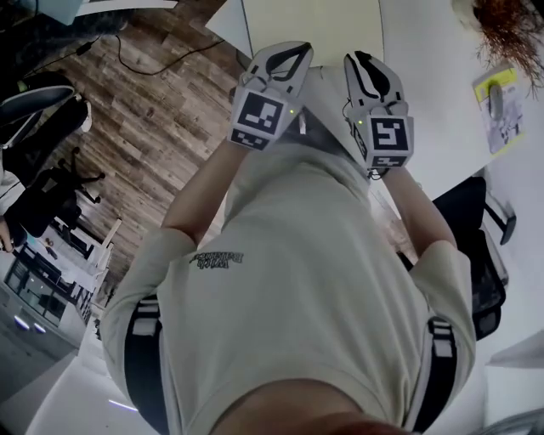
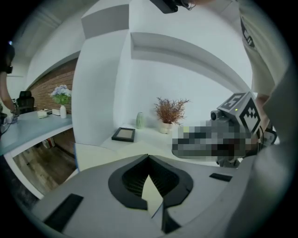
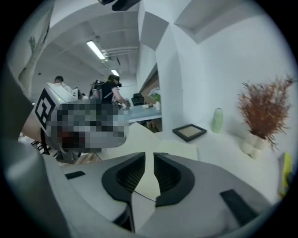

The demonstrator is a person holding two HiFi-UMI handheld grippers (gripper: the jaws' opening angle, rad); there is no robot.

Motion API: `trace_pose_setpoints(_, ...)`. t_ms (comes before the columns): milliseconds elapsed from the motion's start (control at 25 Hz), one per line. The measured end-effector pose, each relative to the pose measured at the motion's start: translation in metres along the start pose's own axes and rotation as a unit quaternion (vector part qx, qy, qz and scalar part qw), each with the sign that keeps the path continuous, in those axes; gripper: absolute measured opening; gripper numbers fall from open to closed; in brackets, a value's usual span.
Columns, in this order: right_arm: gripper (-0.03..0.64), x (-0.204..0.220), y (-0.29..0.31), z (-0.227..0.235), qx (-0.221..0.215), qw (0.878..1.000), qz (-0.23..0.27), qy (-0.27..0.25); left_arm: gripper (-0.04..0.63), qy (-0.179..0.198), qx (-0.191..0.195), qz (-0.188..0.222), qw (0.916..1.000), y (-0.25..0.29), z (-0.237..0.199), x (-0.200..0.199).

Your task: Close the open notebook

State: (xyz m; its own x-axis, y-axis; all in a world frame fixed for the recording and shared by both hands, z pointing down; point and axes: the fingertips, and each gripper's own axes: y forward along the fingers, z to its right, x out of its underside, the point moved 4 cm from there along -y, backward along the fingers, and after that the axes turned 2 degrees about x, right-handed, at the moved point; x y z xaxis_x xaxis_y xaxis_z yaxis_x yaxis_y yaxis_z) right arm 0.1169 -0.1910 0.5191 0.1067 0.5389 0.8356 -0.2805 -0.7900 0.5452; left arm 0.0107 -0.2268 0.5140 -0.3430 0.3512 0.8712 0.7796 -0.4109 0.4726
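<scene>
The open notebook (image 1: 313, 25) lies on the white table (image 1: 425, 51), its pale cream pages facing up. It sits just beyond both grippers, which are held side by side above the table's near edge. My left gripper (image 1: 297, 51) (image 2: 149, 157) has its fingertips touching and nothing between them. In my right gripper (image 1: 362, 59) (image 3: 149, 157) a narrow slit stands between the pads, and it is empty. In the right gripper view the notebook (image 3: 179, 149) spreads out right behind the jaws. Neither gripper touches it.
A dark picture frame (image 3: 189, 132) (image 2: 124, 134), a small green vase (image 3: 217, 120) (image 2: 139, 120) and a dried plant in a white pot (image 3: 263, 111) (image 1: 510, 30) stand at the table's far side by the wall. A yellow-green item (image 1: 497, 102) lies to the right. Wooden floor (image 1: 144, 110) is on the left.
</scene>
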Motion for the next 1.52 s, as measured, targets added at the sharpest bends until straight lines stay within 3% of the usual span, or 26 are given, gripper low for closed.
trace_pose_setpoints(120,0.147,-0.021,0.013,-0.052,-0.077,0.994,0.023,-0.073,0.012,-0.017,-0.049,0.014,0.9986,-0.037,-0.020,0.001)
trace_pose_setpoints(240,0.164,-0.029,0.022,-0.097,-0.129,0.980,0.037,-0.148,0.012,-0.035,-0.101,0.025,0.9940,-0.069,-0.040,0.013)
trace_pose_setpoints(360,0.184,-0.022,0.033,-0.124,-0.164,0.972,0.026,-0.165,0.012,-0.053,-0.135,0.020,0.9892,-0.088,-0.051,0.033)
trace_pose_setpoints(520,0.184,-0.011,0.059,-0.135,-0.171,0.971,0.013,-0.165,0.012,-0.068,-0.153,0.016,0.9857,-0.095,-0.064,0.055)
trace_pose_setpoints(600,0.116,-0.012,0.067,-0.135,-0.164,0.973,0.017,-0.159,0.012,-0.072,-0.155,0.016,0.9851,-0.095,-0.068,0.061)
trace_pose_setpoints(760,0.081,-0.025,0.049,-0.128,-0.130,0.981,0.040,-0.139,0.012,-0.066,-0.134,0.023,0.9885,-0.097,-0.061,0.049)
trace_pose_setpoints(960,0.048,-0.036,-0.003,-0.084,-0.035,0.993,0.053,-0.104,0.012,-0.033,-0.073,0.035,0.9962,-0.077,-0.033,0.010)
trace_pose_setpoints(1080,0.048,-0.023,-0.021,-0.042,0.033,0.996,0.034,-0.076,0.012,-0.013,-0.034,0.034,0.9988,-0.048,-0.018,0.000)
trace_pose_setpoints(1240,0.069,0.009,-0.026,0.010,0.095,0.992,0.001,-0.080,0.012,-0.001,0.000,0.009,1.0000,-0.002,0.001,0.014)
trace_pose_setpoints(1520,0.110,0.071,-0.007,0.058,0.117,0.990,-0.079,0.009,0.012,0.018,0.034,-0.041,0.9984,0.050,0.019,0.041)
